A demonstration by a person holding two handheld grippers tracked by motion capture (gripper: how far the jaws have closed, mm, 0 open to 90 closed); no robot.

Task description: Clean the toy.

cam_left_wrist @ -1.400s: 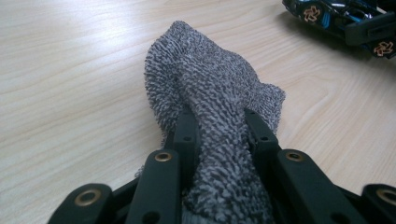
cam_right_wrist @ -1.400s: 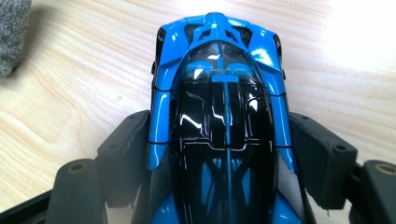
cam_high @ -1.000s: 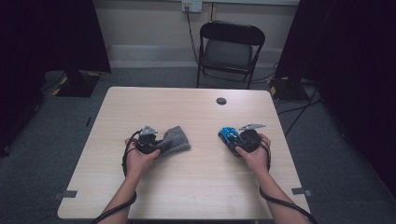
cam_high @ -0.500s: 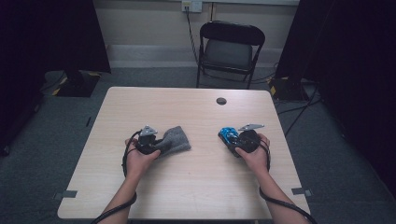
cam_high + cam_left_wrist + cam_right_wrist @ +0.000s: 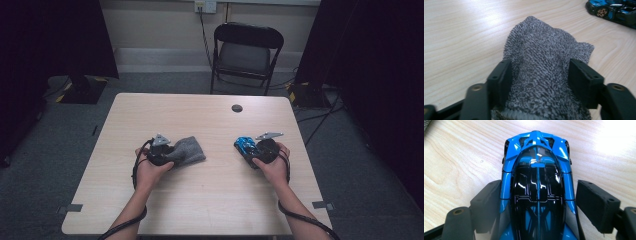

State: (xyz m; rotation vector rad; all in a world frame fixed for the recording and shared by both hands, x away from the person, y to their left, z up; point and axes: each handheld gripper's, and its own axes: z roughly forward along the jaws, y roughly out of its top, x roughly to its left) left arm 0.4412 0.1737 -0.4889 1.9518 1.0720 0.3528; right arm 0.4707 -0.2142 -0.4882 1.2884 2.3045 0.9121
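Observation:
A grey knitted sock (image 5: 191,150) lies on the wooden table (image 5: 200,200), left of centre. My left gripper (image 5: 174,154) lies over its near end. In the left gripper view the sock (image 5: 544,62) fills the gap between the jaws of that gripper (image 5: 539,68), which have just been opening; the cloth sits loose between them. A blue and black toy car (image 5: 244,146) stands right of centre, also seen as the car (image 5: 614,10) far off. My right gripper (image 5: 537,195) straddles the car (image 5: 537,177); its jaws have just been opening, and the right pad stands clear of the body.
A small dark round disc (image 5: 237,108) sits near the table's far edge. A black folding chair (image 5: 245,55) stands behind the table, with cables on the floor at the right. Bare tabletop lies between the two hands and in front of them.

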